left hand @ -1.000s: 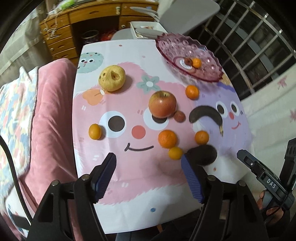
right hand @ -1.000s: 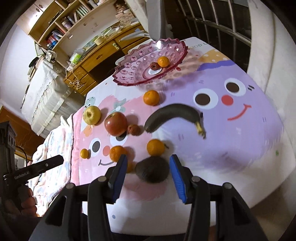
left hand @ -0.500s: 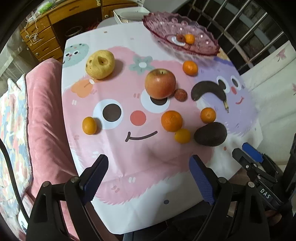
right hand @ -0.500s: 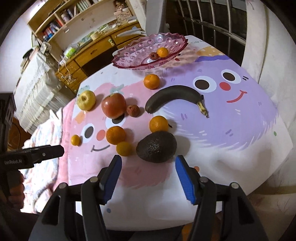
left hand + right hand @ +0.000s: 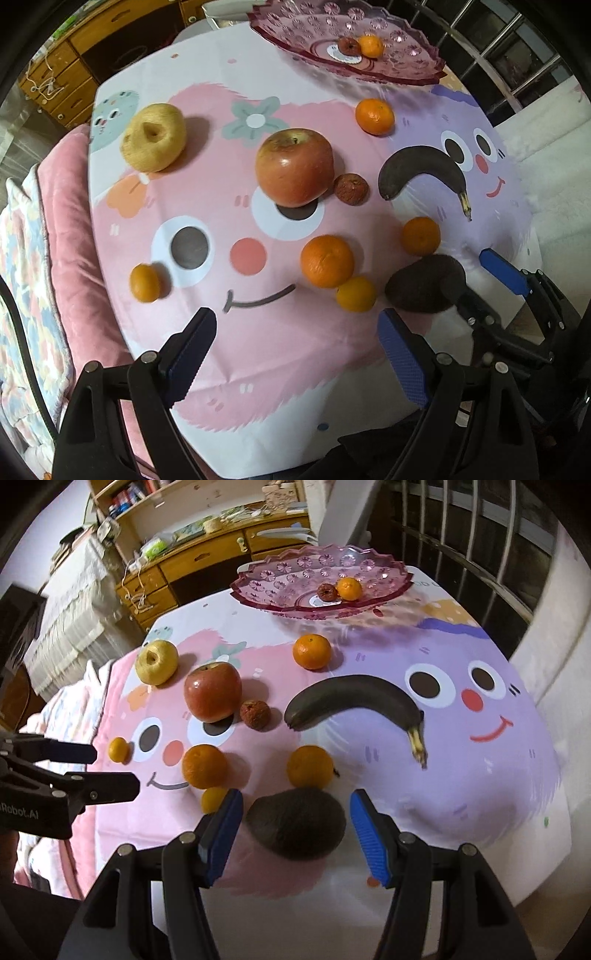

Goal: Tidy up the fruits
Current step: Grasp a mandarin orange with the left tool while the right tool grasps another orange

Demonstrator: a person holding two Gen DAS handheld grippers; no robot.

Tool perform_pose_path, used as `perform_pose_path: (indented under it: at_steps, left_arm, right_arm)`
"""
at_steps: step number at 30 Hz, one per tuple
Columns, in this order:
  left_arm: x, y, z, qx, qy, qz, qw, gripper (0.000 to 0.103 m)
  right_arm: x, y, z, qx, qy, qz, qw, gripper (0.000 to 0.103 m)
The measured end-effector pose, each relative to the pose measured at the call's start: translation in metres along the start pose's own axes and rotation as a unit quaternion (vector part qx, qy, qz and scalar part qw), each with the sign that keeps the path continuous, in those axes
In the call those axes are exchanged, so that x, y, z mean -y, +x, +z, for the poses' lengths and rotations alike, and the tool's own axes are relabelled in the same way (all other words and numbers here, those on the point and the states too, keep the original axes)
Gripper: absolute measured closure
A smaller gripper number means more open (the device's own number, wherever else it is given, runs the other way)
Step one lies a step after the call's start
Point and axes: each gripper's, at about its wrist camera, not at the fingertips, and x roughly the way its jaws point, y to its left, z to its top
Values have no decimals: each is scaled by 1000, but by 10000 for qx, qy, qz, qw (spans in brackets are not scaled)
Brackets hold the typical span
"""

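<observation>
**Fruit loose on the surface, two pieces in the bowl**

The left gripper (image 5: 295, 343) hangs wide apart over bare cloth, holding nothing; its jaws have just been opening. The right gripper (image 5: 295, 827) straddles the dark avocado (image 5: 295, 823), pads clear of it, after widening. Beyond, the pink glass bowl (image 5: 280, 576) holds a mandarin (image 5: 349, 588) touching a small wrinkled red fruit (image 5: 327, 591).

**Two wrist cameras over one fruit table**

The left wrist camera looks almost straight down, close over the near pink part of the cartoon-face tablecloth (image 5: 280, 332). The right wrist camera looks obliquely across the table toward the wooden desk (image 5: 207, 559) behind. Both show the scalloped pink glass dish (image 5: 406, 48) (image 5: 280, 576), red apple (image 5: 295, 171) (image 5: 212, 692) and blackened banana (image 5: 421, 168) (image 5: 354, 698).
</observation>
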Motion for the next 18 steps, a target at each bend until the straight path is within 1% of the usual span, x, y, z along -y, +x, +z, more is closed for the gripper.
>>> perform_pose_path:
  at_steps: [4, 8, 11, 13, 14, 18]
  left_arm:
    - [9, 20, 15, -222, -64, -31, 9997, 15]
    - [13, 37, 24, -403, -208, -94, 9989, 15]
    - [13, 48, 28, -508, -315, -88, 9982, 15]
    - [12, 55, 32, -588, -391, -100, 9975, 21]
    - [11, 58, 33, -613, -418, -103, 9972, 23]
    - [8, 70, 37, -773, -569, -204, 9952, 33]
  right_arm:
    - [-2, 15, 6, -125, -320, 17, 9994, 42]
    - [-4, 28, 10, -277, -536, 92, 9981, 42]
    - [-6, 35, 12, -312, -718, 112, 9969, 42]
    - [-6, 40, 14, -358, -823, 117, 9959, 42]
    - [-6, 42, 15, -368, -849, 97, 9957, 43]
    - [-3, 52, 19, -486, -881, 5, 9949, 48]
